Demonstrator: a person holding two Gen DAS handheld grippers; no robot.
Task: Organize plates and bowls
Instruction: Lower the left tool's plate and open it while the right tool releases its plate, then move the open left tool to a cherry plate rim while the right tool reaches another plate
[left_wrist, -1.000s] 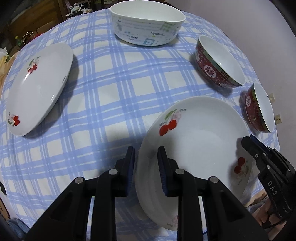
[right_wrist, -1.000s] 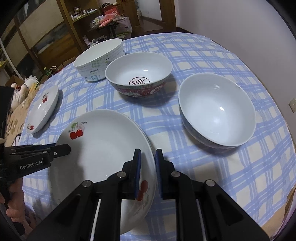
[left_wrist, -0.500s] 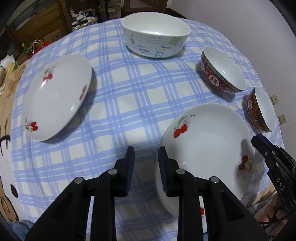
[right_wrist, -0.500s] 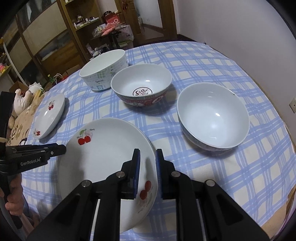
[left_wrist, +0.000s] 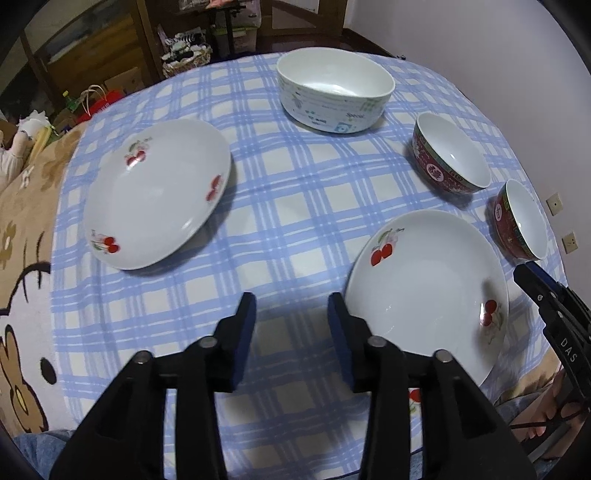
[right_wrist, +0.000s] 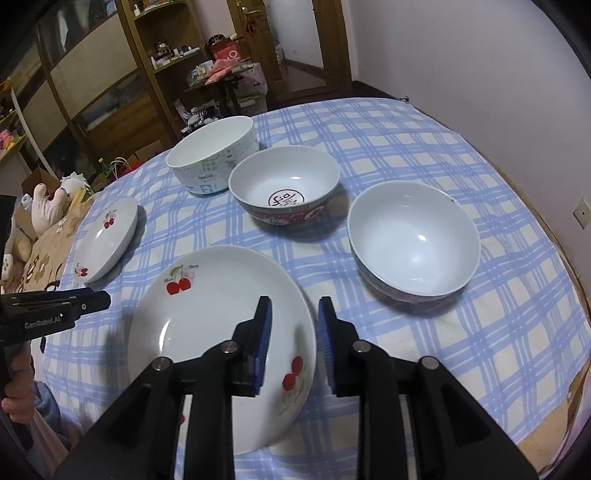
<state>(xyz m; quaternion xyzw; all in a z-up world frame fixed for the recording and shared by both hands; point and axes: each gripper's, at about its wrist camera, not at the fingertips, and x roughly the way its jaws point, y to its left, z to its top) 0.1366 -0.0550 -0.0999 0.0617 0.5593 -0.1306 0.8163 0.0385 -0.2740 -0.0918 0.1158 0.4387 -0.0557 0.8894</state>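
While both claws hang over the table, this is how things sit.

Left claw (left_wrist: 291, 306): its jaws are opening. Nothing is between them, only the cloth below. The right jaw is just beside the near plate's edge; I cannot tell if it touches.
Right claw (right_wrist: 294, 314): its jaws are opening too. The near plate's right edge shows in the gap, but the pads do not press on it.
Near plate (right_wrist: 207, 317): white with red cherries. It lies flat on the table, close to the person, between the two claws.
Far plate (left_wrist: 155, 192): the same kind, white with cherries. It sits on the left side of the table, well apart from the near plate.
Big white bowl (left_wrist: 334, 96): round with straight sides and small words on it. It stands at the far side of the table.
Red bowl with a mark inside (right_wrist: 284, 192): it stands just in front of the big white bowl, upright and empty.
Plain white-inside bowl (right_wrist: 413, 240): it stands to the right of the near plate, near the red bowl but not touching it. It is red outside in the left view.
Table (right_wrist: 406, 140): it wears a blue and white check cloth.
Hand (right_wrist: 16, 391): it grips the handle of the left claw at the left edge.
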